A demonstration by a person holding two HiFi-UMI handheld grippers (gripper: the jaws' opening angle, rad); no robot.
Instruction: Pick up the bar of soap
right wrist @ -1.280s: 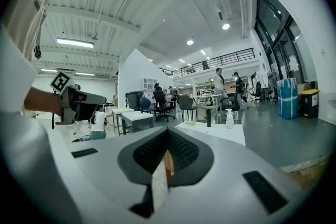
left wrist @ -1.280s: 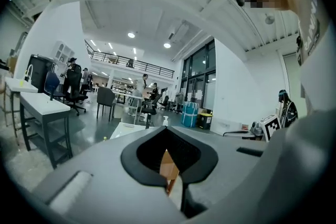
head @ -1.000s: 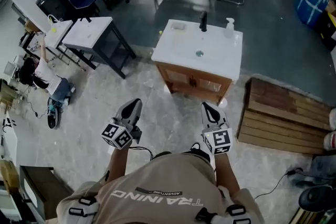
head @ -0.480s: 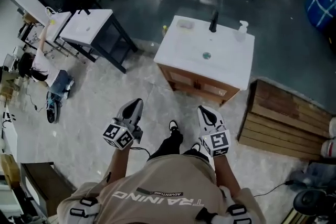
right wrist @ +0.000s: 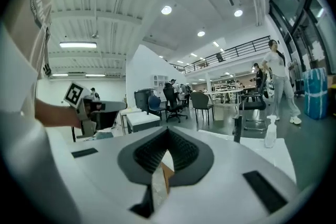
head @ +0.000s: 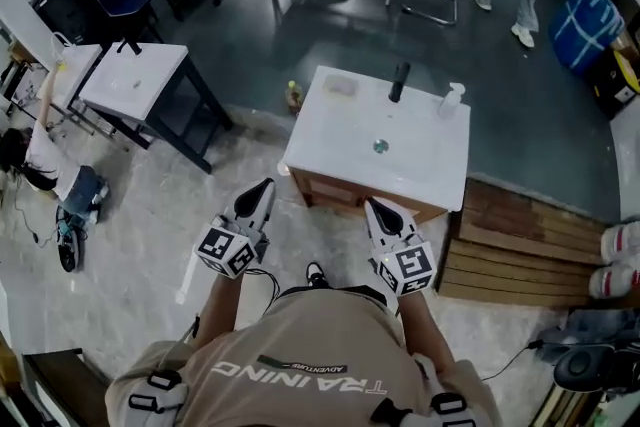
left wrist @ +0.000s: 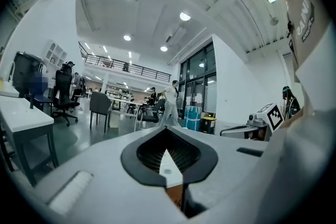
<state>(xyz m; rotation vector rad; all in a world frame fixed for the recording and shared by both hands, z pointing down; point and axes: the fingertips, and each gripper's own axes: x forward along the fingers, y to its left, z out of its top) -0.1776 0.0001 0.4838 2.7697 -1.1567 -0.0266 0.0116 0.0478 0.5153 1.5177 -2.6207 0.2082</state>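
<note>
Two grippers up front, and both are clamped shut on nothing. The left gripper (head: 264,187) and the right gripper (head: 374,207) each have their ribbed black pads pinched to a point, with only air between them. Each one carries a cube with black-and-white square markers.

Only readable writing I can find is on the back of the person's tan shirt (head: 300,355). It says "TRAINING" in big white letters plus a smaller "ADVENTURE" patch, upside down from the head view.

The bar of soap (head: 340,86) is a pale, flat rectangle at the far left corner of the white countertop (head: 330,150), well apart from both grippers. That glossy top sits on a wooden cabinet (head: 320,190). It has a small round metal drain (head: 380,147) in the middle, a black upright faucet (head: 398,82) behind that, and a clear pump bottle (head: 452,99) to the faucet's right. A slatted wooden pallet (head: 520,235) lies on the floor just beside the cabinet.
</note>
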